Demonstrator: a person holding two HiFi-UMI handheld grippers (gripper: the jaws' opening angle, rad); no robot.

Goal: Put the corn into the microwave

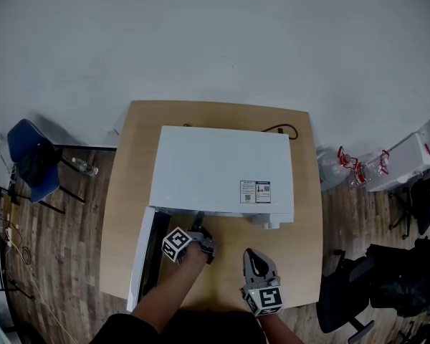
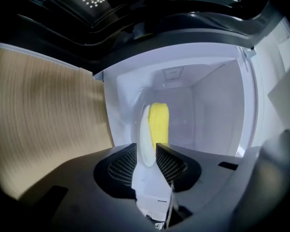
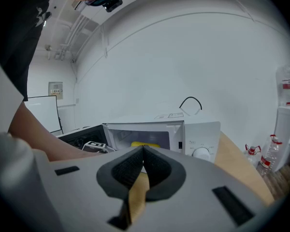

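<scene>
The white microwave [image 1: 222, 170] stands on the wooden table [image 1: 122, 213] with its door [image 1: 140, 256] swung open to the left. My left gripper [image 1: 201, 229] reaches into the opening. In the left gripper view the yellow corn [image 2: 159, 122] lies on a white plate [image 2: 146, 139] seen edge-on inside the cavity. The plate's rim sits between the jaws of my left gripper [image 2: 146, 153], which stand apart with a small gap beside it. My right gripper [image 1: 252, 258] hovers over the table's front, shut and empty [image 3: 143, 151]. From there the corn [image 3: 145, 144] shows inside the microwave [image 3: 193, 134].
A black cable [image 1: 283, 129] loops behind the microwave. A blue chair [image 1: 29, 156] stands at the left. Water bottles [image 1: 351, 167] and a white box [image 1: 416, 156] are at the right, with a black chair [image 1: 351, 292] near the table's front right corner.
</scene>
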